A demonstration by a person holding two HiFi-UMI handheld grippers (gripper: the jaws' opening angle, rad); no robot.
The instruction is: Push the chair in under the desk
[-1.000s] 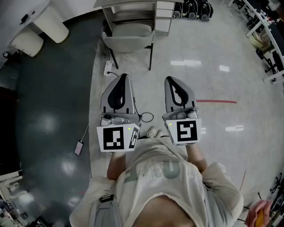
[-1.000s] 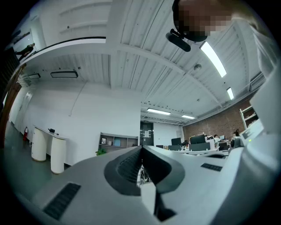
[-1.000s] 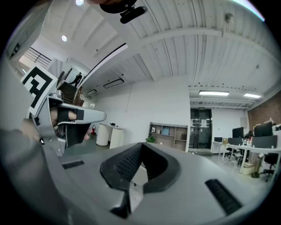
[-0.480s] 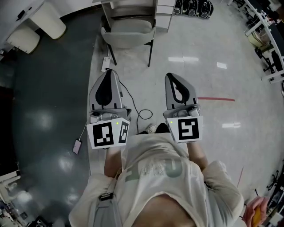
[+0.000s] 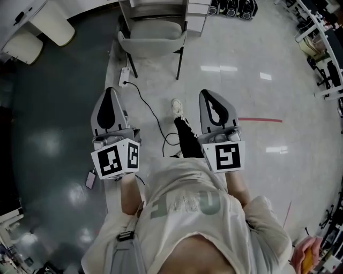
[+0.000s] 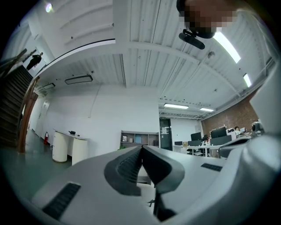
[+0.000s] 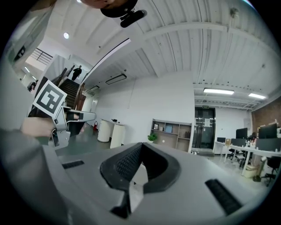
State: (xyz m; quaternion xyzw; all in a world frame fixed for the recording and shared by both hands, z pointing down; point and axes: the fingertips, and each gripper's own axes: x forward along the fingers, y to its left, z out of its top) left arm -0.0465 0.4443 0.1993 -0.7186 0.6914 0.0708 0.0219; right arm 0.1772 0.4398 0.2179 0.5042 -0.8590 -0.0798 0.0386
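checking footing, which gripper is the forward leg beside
The right gripper: the black-trousered leg with the white shoe runs alongside it, while the left gripper stands well clear.

My left gripper point(image 5: 109, 92) swung out toward left of frame, slightly higher. At centre, leg point(image 5: 187, 136) now stretched forward (black trouser), white shoe point(image 5: 176, 106) leading. Up top, chair point(image 5: 151, 42) slid nearer upper edge.

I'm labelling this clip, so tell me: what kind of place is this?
Probably an open-plan office: a grey chair at a white desk, more desks with monitors further off, and a shelf unit against the wall.
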